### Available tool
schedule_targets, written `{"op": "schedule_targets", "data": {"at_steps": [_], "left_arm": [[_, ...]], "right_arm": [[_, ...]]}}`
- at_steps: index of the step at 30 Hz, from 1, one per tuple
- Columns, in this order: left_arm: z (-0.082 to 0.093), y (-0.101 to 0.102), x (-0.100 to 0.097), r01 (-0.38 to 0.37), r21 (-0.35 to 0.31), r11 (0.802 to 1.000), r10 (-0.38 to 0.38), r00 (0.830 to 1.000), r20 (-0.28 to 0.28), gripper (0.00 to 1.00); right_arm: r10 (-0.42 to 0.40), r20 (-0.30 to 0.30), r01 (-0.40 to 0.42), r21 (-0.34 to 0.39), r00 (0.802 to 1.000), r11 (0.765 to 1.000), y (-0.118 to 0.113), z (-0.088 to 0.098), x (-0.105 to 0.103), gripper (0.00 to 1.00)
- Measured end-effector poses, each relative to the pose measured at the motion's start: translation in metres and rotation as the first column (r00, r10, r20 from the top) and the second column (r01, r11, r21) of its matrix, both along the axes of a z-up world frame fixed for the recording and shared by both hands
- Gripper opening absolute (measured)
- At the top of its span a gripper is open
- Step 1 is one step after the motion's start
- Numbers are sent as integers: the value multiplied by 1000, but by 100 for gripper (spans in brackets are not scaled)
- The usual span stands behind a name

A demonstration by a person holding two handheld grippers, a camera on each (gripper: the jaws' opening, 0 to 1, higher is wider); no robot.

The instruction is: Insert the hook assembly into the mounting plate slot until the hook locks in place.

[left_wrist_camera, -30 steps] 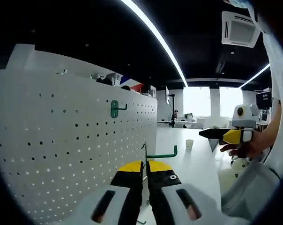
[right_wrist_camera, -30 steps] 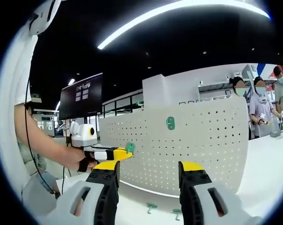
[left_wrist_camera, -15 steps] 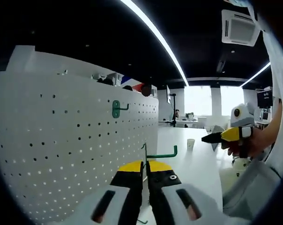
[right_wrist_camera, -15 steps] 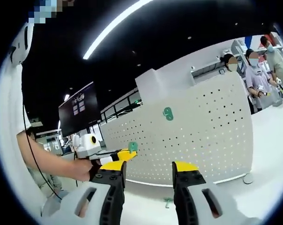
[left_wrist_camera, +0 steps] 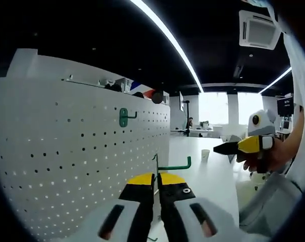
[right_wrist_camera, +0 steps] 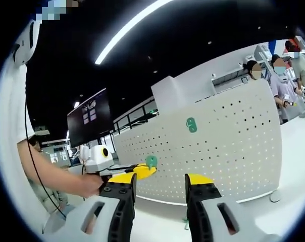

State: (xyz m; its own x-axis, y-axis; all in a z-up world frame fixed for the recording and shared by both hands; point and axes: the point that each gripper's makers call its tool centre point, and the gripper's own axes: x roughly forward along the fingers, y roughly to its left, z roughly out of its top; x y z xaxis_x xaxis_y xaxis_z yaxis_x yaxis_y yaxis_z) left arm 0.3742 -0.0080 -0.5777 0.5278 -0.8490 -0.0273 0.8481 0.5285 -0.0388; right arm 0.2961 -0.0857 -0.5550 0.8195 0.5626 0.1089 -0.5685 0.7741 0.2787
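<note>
In the left gripper view, my left gripper [left_wrist_camera: 156, 180] is shut on a green wire hook [left_wrist_camera: 173, 165], whose arm points right, close beside the white pegboard [left_wrist_camera: 77, 151]. Another green hook [left_wrist_camera: 124, 116] hangs on that board, higher up. My right gripper [left_wrist_camera: 224, 147] comes in from the right, held by a hand. In the right gripper view, my right gripper [right_wrist_camera: 160, 180] stands open with nothing between its jaws. Past it, the left gripper [right_wrist_camera: 140, 170] holds the green hook [right_wrist_camera: 151, 161] in front of the pegboard [right_wrist_camera: 233, 146], and the mounted hook [right_wrist_camera: 191, 124] shows on the board.
A white table [left_wrist_camera: 208, 176] runs past the board, with a paper cup [left_wrist_camera: 204, 155] on it. One green hook [right_wrist_camera: 186, 222] lies on the table at the board's foot. People [right_wrist_camera: 284, 75] stand behind the board at the right. A dark screen [right_wrist_camera: 89, 118] hangs at the left.
The left gripper and its hook have kept still. The right gripper view has rolled and shifted, so the pegboard now sits more to the right; the right gripper wavered slightly in the left gripper view.
</note>
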Motion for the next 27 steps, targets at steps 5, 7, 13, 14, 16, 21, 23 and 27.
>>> {"op": "schedule_targets", "data": {"at_steps": [5, 7, 13, 14, 16, 21, 23, 27], "left_arm": [[0, 0, 0, -2, 1, 1000, 2, 1000, 0, 2], [-1, 0, 1, -3, -1, 1000, 3, 1000, 0, 2], [0, 0, 0, -5, -1, 1000, 5, 1000, -2, 2], [-1, 0, 0, -6, 0, 1000, 6, 1000, -2, 2], [0, 0, 0, -6, -1, 1000, 6, 1000, -2, 2], [0, 1, -1, -8, 1, 1000, 8, 1000, -2, 2], [1, 1, -1, -8, 0, 1000, 8, 1000, -1, 2], [1, 2, -1, -8, 1, 1000, 8, 1000, 0, 2]], "right_arm": [[22, 4, -22, 5, 1000, 1000, 10, 1, 4, 32], [31, 4, -31, 11, 1000, 999, 13, 2, 7, 32], [43, 13, -44, 3, 999, 999, 23, 3, 13, 30], [47, 14, -47, 8, 999, 999, 25, 4, 14, 29], [48, 18, -49, 7, 999, 999, 29, 5, 17, 29], [53, 26, -53, 13, 998, 998, 35, 9, 23, 28], [47, 26, -47, 18, 999, 999, 36, 8, 25, 28], [49, 24, -49, 18, 999, 999, 42, 8, 31, 28]]}}
